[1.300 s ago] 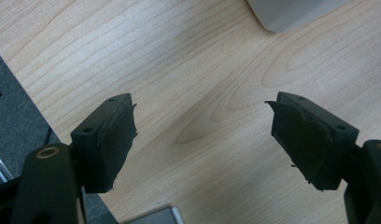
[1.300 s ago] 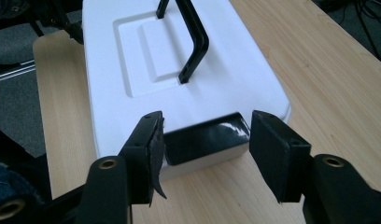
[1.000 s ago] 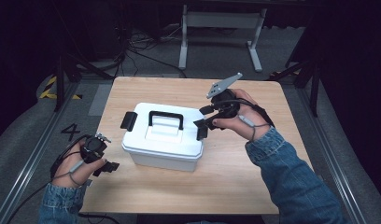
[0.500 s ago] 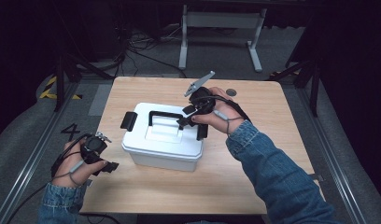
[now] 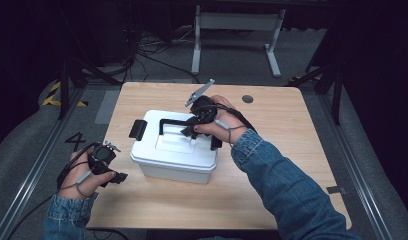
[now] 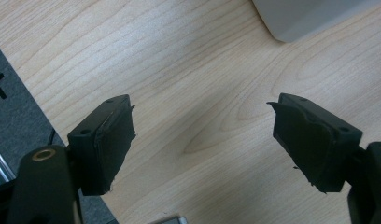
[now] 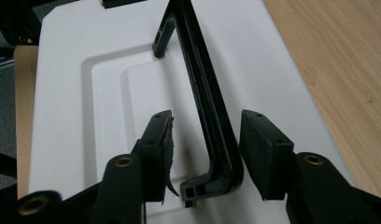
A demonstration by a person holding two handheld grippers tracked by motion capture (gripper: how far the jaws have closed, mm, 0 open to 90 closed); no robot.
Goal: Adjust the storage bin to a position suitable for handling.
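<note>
**Right gripper astride the box handle**

Right gripper [image 7: 205, 154] is spread, one jaw on each side of the black handle [image 7: 205, 102], not yet pinching it. Bare lid lies to either side. The white box [image 5: 174, 150] sits mid-table; its far latch is cut off. Left gripper [image 6: 202, 144], spread, hovers over bare table [image 6: 188, 70] near the box corner.

White box [image 5: 174, 155] with black handle [image 7: 212, 116] on pale wood-grain table [image 5: 292, 145].
</note>
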